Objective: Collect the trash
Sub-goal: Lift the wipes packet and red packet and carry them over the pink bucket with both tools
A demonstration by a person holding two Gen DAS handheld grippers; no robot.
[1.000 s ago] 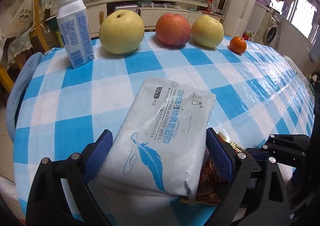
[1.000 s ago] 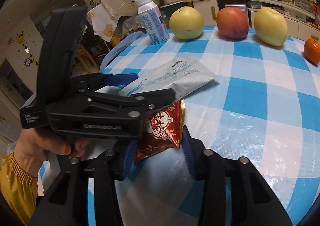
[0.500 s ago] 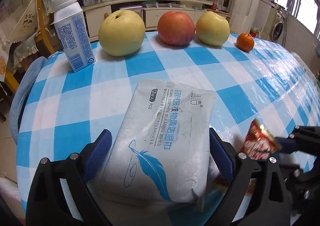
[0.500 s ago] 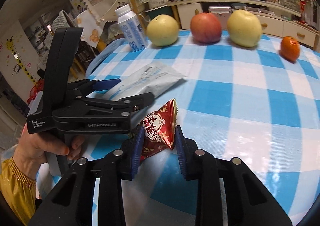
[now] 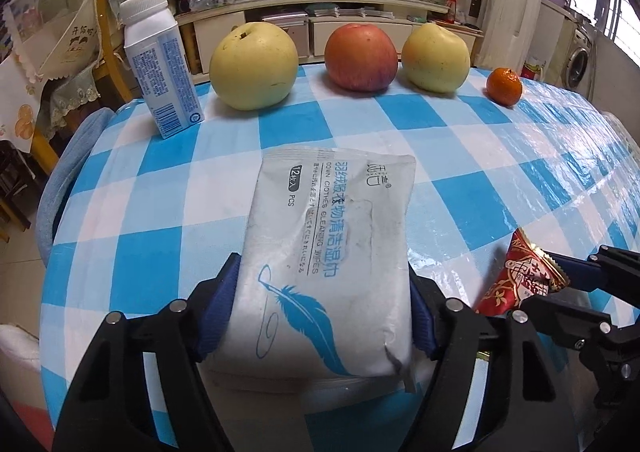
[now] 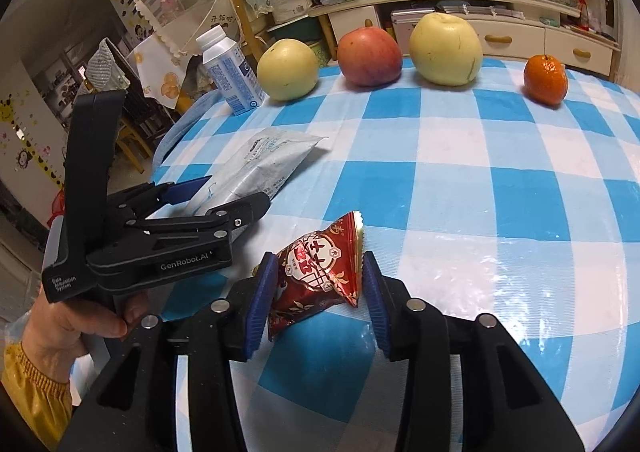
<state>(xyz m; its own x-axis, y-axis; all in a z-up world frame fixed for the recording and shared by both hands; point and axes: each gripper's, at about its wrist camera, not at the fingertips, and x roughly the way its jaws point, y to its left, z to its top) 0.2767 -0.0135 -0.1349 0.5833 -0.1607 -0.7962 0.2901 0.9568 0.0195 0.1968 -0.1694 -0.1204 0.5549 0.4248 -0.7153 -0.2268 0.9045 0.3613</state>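
Observation:
My left gripper (image 5: 322, 308) is shut on a grey wet-wipes packet (image 5: 332, 252) with a blue feather print, held just above the checked table. The packet also shows in the right wrist view (image 6: 264, 168), with the left gripper (image 6: 224, 192) around it. My right gripper (image 6: 316, 300) is shut on a red snack wrapper (image 6: 320, 272), its blue pads pressing both sides. The wrapper also shows in the left wrist view (image 5: 520, 276) at the right, held by the right gripper (image 5: 560, 284).
At the table's far edge (image 5: 360, 108) stand a white-blue milk bottle (image 5: 158, 64), a yellow pear (image 5: 254, 66), a red apple (image 5: 360, 56), another yellow pear (image 5: 435, 58) and a tangerine (image 5: 504, 86). Chairs and a cabinet lie beyond.
The right gripper closed on the red wrapper and pulled it out from under the wipes packet to the right. The left gripper still holds the packet, slightly raised.

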